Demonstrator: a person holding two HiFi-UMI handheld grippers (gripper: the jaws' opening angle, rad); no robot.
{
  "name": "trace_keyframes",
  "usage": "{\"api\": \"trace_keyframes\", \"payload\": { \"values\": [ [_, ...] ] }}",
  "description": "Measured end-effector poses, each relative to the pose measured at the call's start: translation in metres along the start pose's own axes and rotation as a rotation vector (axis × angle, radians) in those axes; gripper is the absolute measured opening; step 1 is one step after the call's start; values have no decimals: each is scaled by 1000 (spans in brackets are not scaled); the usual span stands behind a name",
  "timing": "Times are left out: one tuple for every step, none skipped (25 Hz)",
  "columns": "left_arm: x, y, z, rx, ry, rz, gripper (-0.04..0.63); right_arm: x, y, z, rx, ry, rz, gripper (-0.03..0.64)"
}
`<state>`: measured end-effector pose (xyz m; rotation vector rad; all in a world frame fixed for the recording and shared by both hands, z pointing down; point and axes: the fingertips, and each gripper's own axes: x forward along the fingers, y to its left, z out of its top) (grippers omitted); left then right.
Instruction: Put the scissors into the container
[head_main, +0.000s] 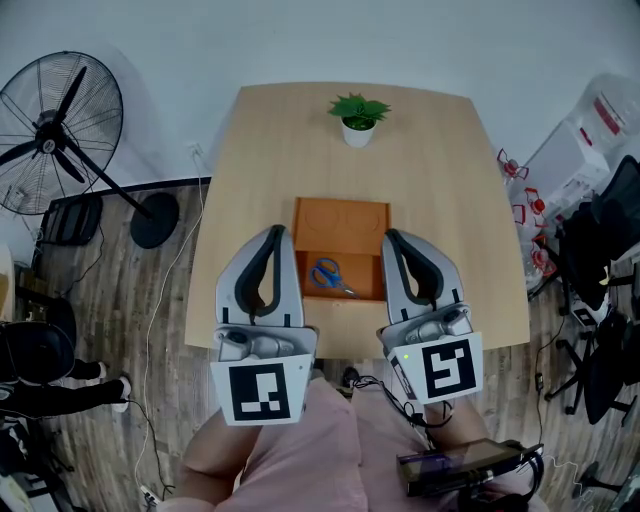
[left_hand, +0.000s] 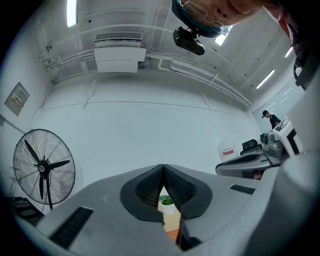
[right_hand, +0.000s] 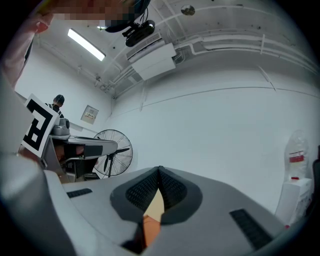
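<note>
Blue-handled scissors (head_main: 328, 276) lie in the near compartment of an orange container (head_main: 341, 219) at the middle of the wooden table (head_main: 430, 180). My left gripper (head_main: 277, 233) is held above the container's left side and my right gripper (head_main: 391, 238) above its right side, both raised off the table. Each one's jaws meet at the tips with nothing between them. In the left gripper view the left gripper (left_hand: 163, 168) points at the far wall, and in the right gripper view the right gripper (right_hand: 159, 171) does the same.
A small potted plant (head_main: 358, 117) stands at the table's far edge. A standing fan (head_main: 55, 130) is on the floor to the left. Office chairs and white equipment (head_main: 590, 230) crowd the right side. A person's legs (head_main: 60, 385) show at the lower left.
</note>
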<state>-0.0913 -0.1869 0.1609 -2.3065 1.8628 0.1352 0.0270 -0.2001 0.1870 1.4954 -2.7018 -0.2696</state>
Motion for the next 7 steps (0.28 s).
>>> {"api": "trace_keyframes", "payload": {
  "values": [
    [1, 1, 0, 0, 0, 2, 5, 1, 0, 0, 0, 0, 2, 0],
    [1, 1, -1, 0, 0, 3, 5, 2, 0, -1, 0, 0, 3, 0],
    [1, 2, -1, 1, 0, 4, 5, 3, 0, -1, 1, 0, 4, 0],
    [1, 2, -1, 2, 1, 5, 5, 3, 0, -1, 1, 0, 6, 0],
    [2, 3, -1, 2, 3, 7, 5, 4, 1, -2, 1, 0, 8, 0],
    [2, 3, -2, 1, 5, 8, 5, 5, 1, -2, 1, 1, 10, 0],
    [2, 4, -2, 1, 7, 10, 5, 6, 1, -1, 1, 1, 12, 0]
  ]
}}
